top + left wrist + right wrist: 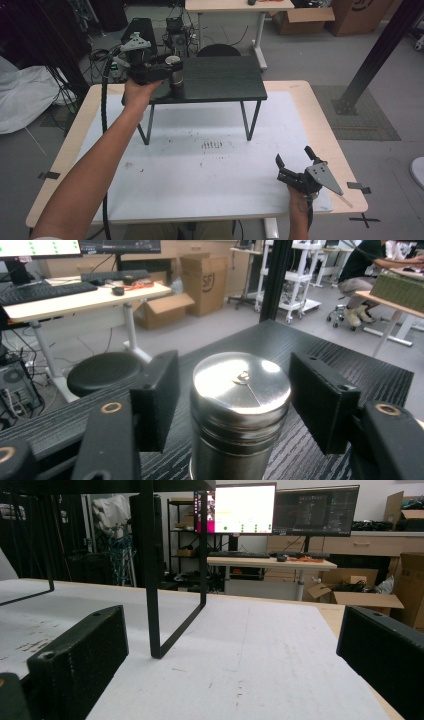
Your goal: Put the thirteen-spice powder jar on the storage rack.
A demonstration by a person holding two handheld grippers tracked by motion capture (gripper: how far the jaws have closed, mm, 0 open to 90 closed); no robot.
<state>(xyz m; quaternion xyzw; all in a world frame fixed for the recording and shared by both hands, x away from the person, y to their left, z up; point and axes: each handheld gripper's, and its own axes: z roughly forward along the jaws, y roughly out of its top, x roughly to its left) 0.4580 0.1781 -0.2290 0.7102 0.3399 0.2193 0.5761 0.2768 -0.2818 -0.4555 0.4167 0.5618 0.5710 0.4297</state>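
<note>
From the high view, a light wooden bench (300, 95) carries a white mat (200, 165), and on the mat stands a low black shelf (220, 80) on thin metal legs. A metal canister (175, 75) stands upright near the left end of the shelf top. The left claw (170, 67) is held at the canister by the person's left hand (137, 92), its jaws reaching to either side of it. The right claw (295, 157) hovers over the near right part of the mat, well apart from the shelf, with its jaws spread.

In the left gripper view, the canister (240, 410) stands on the dark wood-grain shelf top (310, 350) between the two black jaws. A gap shows on each side, so the left claw (235, 400) is open around it and not touching it. A domed, shiny lid closes the canister.

In the right gripper view, the right claw (230, 660) is open wide with nothing between its jaws. Ahead lie the white mat (240, 645) and a black shelf leg (152, 580) standing on it.
</note>
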